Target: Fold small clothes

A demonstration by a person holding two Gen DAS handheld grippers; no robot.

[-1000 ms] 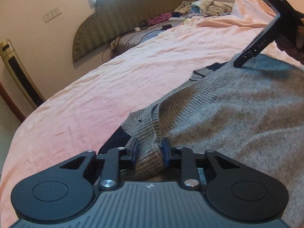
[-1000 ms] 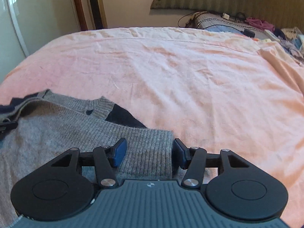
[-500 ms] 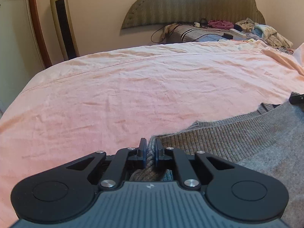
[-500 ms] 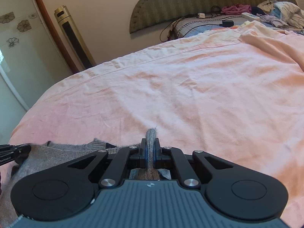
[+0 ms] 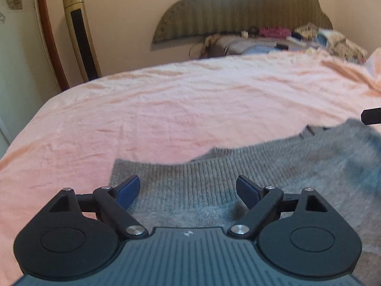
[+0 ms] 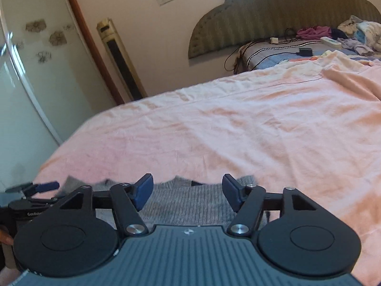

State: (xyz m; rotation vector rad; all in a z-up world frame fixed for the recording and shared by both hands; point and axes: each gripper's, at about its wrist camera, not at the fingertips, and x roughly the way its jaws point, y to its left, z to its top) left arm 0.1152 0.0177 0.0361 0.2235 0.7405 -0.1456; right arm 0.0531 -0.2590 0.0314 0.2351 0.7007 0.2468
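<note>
A grey knitted sweater (image 5: 273,166) lies on the pink bed sheet (image 5: 190,109), its ribbed edge turned toward the headboard. My left gripper (image 5: 188,190) hovers over the ribbed hem near its left corner; its jaws are opening, wide apart, and the pads do not press the knit. In the right wrist view the same sweater (image 6: 188,202) shows under my right gripper (image 6: 188,191), whose jaws are also opening, with the knit lying loose between them. The left gripper's tip (image 6: 35,188) shows at that view's left edge.
A pile of clothes (image 6: 352,35), cables and a striped pillow lie by the padded headboard (image 5: 238,12). A tall gold tower fan (image 5: 81,33) stands against the wall at the bed's far left corner. Wide pink sheet stretches beyond the sweater.
Both grippers were shut on folds of the sweater half a second ago; now both have let go and stand open, and the hem lies flat on the sheet.
</note>
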